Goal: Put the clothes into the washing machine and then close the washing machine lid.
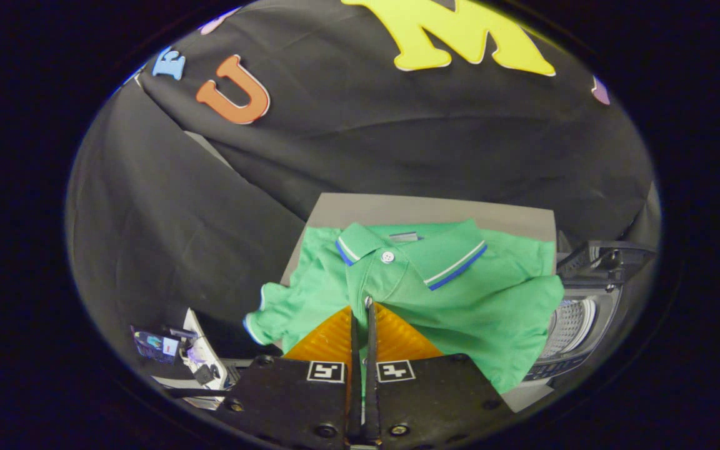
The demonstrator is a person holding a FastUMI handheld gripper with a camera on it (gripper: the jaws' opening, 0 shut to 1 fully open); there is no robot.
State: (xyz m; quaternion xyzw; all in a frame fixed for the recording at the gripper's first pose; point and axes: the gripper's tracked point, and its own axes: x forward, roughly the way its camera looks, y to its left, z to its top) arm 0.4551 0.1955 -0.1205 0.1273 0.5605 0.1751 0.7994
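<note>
At bottom centre we see the gripper (pixel 360 306) nearly closed, its orange fingers (pixel 325 340) pinching a fold of the green shirt (pixel 460 300) at the placket; the shirt lies spread on a grey table (pixel 422 209) mid-frame; the washer (pixel 575 325), lid (pixel 604 256) raised, sits at right, touching the shirt's sleeve.

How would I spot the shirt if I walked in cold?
Look for the grey table in front of the black cloth wall; beside it stands a washing machine with its lid up. Draped over the table lies a green polo shirt, its placket pinched between the orange fingers. Its white-and-blue striped collar and single white button mark it out.
</note>
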